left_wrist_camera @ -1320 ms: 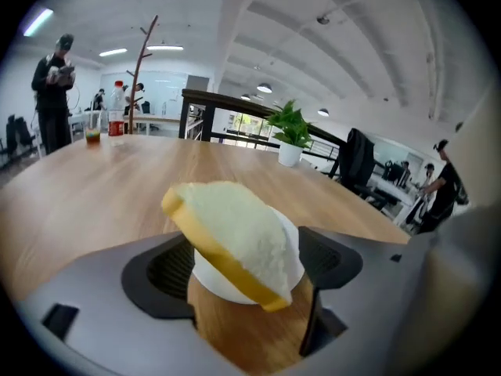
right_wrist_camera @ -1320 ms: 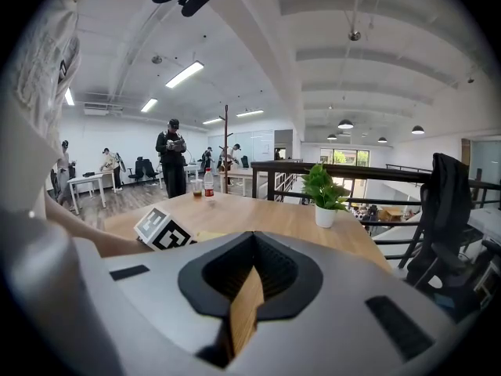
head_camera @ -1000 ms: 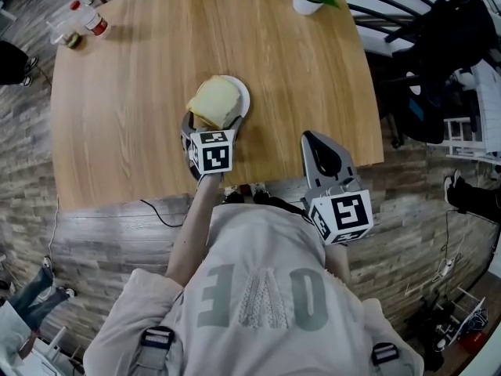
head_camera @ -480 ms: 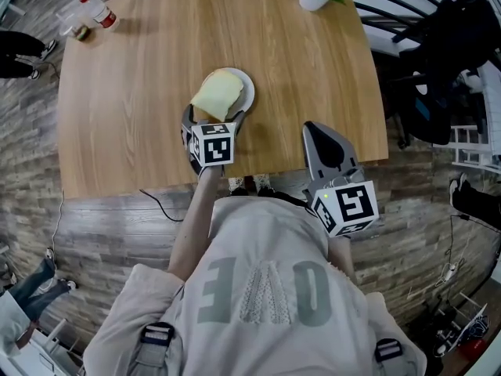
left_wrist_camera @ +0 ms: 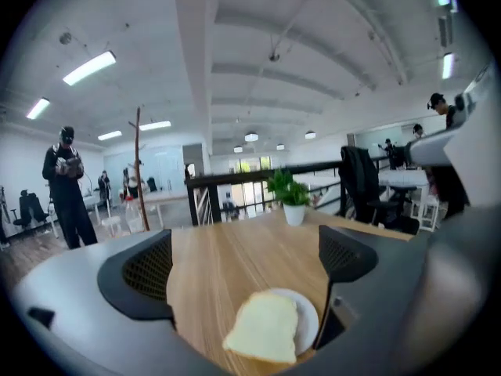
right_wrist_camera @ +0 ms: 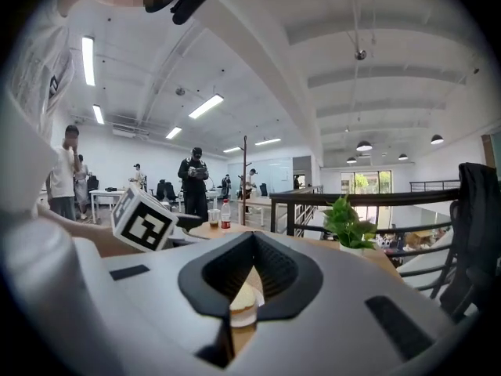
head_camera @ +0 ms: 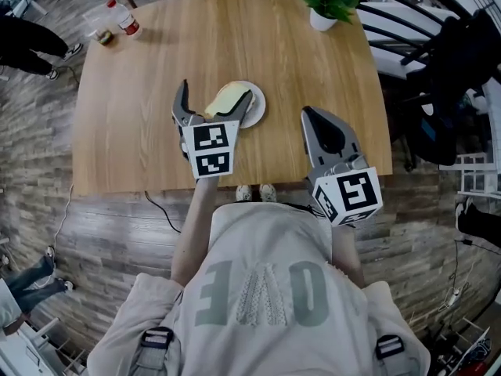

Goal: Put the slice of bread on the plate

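Note:
A pale slice of bread (head_camera: 223, 97) lies on a small white plate (head_camera: 256, 113) on the wooden table (head_camera: 141, 116), its left part hanging over the plate's rim. My left gripper (head_camera: 215, 92) is open, its jaws spread wide on either side of the bread and raised above it, touching nothing. In the left gripper view the bread (left_wrist_camera: 266, 329) and the plate (left_wrist_camera: 307, 310) lie below and between the open left gripper (left_wrist_camera: 246, 269). My right gripper (head_camera: 307, 113) is shut and empty, just right of the plate near the table's front edge. Through the right gripper (right_wrist_camera: 251, 236) a strip of bread (right_wrist_camera: 244, 295) shows.
A potted plant (head_camera: 329, 2) stands at the table's far right edge. A bottle (head_camera: 125, 18) and a cup (head_camera: 102, 36) stand at the far left corner. Dark chairs (head_camera: 454, 69) crowd the right side, and a person (left_wrist_camera: 69, 185) stands beyond the table.
My left gripper has opened wide and lifted off the bread, which stays on the plate. The right gripper has barely moved. The head view has shifted slightly.

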Tool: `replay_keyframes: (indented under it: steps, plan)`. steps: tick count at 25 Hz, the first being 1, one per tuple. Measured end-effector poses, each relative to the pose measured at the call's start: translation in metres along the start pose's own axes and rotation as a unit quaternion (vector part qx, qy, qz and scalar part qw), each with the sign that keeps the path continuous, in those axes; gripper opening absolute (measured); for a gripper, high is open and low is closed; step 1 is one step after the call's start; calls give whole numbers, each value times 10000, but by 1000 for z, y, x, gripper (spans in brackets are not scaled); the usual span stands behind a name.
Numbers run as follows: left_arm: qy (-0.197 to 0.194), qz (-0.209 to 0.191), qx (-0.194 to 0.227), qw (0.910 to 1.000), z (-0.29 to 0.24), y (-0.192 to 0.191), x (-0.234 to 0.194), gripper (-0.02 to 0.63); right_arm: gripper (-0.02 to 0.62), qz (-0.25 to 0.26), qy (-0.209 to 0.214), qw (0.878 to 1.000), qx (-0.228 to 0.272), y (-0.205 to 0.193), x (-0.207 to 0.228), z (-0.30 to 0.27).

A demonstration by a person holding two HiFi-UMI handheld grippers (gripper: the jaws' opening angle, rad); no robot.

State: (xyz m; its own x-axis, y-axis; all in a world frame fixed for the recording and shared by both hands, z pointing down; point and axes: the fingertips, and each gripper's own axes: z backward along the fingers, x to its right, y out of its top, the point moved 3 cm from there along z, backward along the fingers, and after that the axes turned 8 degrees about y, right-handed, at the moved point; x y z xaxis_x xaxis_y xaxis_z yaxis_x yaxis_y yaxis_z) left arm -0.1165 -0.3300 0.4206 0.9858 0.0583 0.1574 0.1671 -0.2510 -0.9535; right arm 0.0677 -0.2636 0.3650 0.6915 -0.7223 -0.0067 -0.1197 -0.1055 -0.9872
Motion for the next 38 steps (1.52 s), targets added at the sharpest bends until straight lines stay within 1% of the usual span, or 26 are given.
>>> replay_keyframes:
  steps: [1, 3, 5, 8, 11, 12, 13, 14, 15, 16, 18, 19, 21, 23, 26, 28, 32, 38]
  plan:
    - [-20, 27, 509, 9987, 10, 24, -5, 568, 17, 77, 65, 9999, 99, 7, -1, -4]
    - [-124, -20, 1410, 9899, 34, 67, -10, 568, 17, 226, 193, 9990, 337, 24, -5, -11]
    - [-108, -132, 2043, 9788, 57, 101, -15, 566, 17, 355, 282, 9970, 631, 42, -6, -18]
    - [-113, -143, 2628, 9647, 87, 131, -19, 565, 17, 447, 286, 9931, 1044, 65, -10, -23]
    - [-161, -95, 3055, 9520, 108, 142, -26, 560, 17, 493, 259, 9885, 1409, 81, -17, -30]
    - [-150, -62, 3115, 9501, 112, 142, -28, 555, 17, 510, 238, 9871, 1501, 85, -19, -30]
    - [-131, -23, 3139, 9494, 116, 141, -30, 530, 17, 527, 219, 9859, 1573, 87, -22, -30]
    - [-101, 15, 3147, 9491, 120, 139, -31, 478, 17, 546, 211, 9849, 1629, 89, -25, -31]
    - [-60, 43, 3159, 9488, 125, 138, -33, 407, 17, 567, 217, 9841, 1671, 90, -27, -31]
    - [-21, 50, 3188, 9478, 130, 136, -35, 323, 17, 586, 229, 9834, 1704, 91, -29, -32]
    - [3, -33, 3265, 9452, 140, 135, -39, 108, 17, 595, 224, 9825, 1753, 93, -31, -32]
    - [1, -101, 3273, 9448, 143, 135, -40, 20, 17, 577, 205, 9822, 1775, 92, -32, -32]
    - [54, -164, 3139, 9493, 143, 133, -43, 9, 17, 518, 158, 9823, 1795, 91, -32, -32]
    - [175, -74, 2913, 9565, 139, 128, -49, 8, 17, 507, 79, 9832, 1750, 87, -33, -32]
    - [293, 64, 2714, 9620, 138, 120, -54, 9, 17, 648, -101, 9853, 1575, 79, -36, -31]
    - [318, 87, 2688, 9626, 138, 118, -56, 9, 17, 706, -125, 9866, 1469, 75, -37, -30]
    - [283, 53, 2785, 9600, 136, 118, -55, 8, 17, 741, -108, 9886, 1308, 67, -39, -28]
    - [161, 251, 2772, 9604, 133, 116, -51, 9, 17, 737, -198, 9889, 1278, 66, -36, -22]
